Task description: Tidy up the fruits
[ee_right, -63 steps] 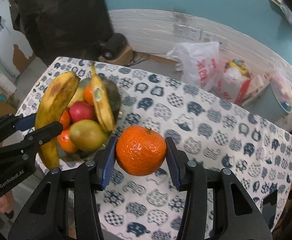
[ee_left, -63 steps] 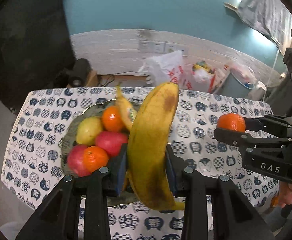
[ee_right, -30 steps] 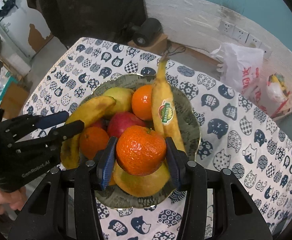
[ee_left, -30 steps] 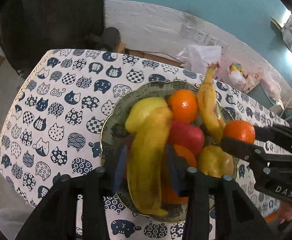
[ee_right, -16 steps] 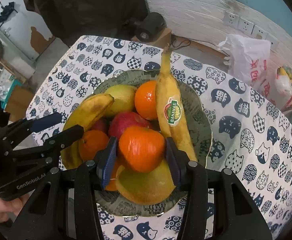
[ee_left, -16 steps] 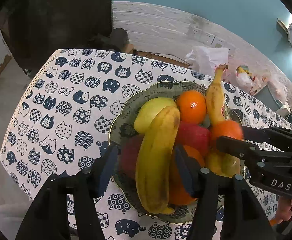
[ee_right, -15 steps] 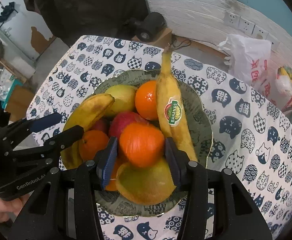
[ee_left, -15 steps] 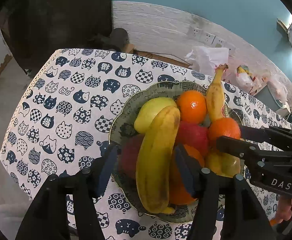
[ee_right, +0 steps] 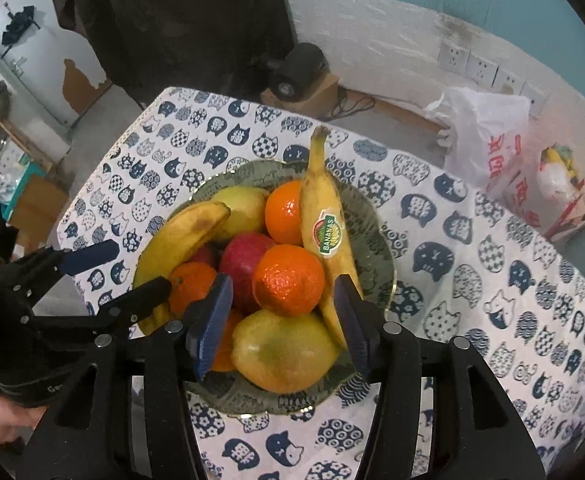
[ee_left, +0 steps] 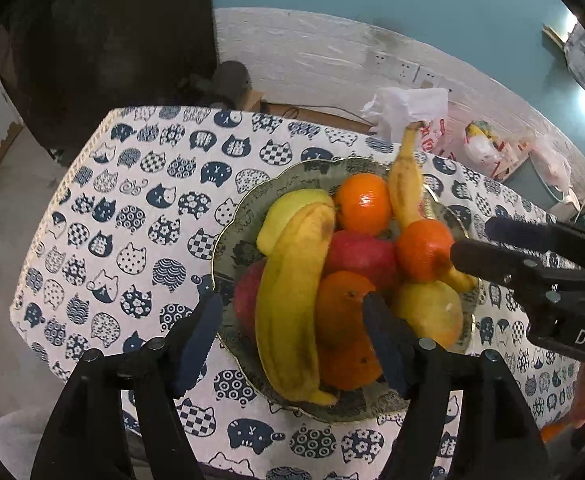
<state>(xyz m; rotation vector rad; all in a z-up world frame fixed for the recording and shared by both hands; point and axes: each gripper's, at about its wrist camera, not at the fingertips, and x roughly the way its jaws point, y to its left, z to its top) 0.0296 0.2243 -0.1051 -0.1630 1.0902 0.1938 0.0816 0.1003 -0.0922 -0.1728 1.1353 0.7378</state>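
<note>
Both grippers have let go since a second ago: the left gripper (ee_left: pixel 292 332) is opening, its pads clear of the spotted banana (ee_left: pixel 292 300) now lying in the bowl (ee_left: pixel 228 248), and the right gripper (ee_right: pixel 282 312) is opening too, the mandarin (ee_right: pixel 288 280) between its pads but untouched, resting on the pile. Counted in the bowl: two bananas, four mandarins, two red apples, two yellow-green pears (the far one half hidden). Only the right wrist view shows the second banana's (ee_right: pixel 324 224) sticker and the left gripper's hand (ee_right: pixel 0 420); only the left view shows the lowest mandarin (ee_left: pixel 348 364) clearly.
</note>
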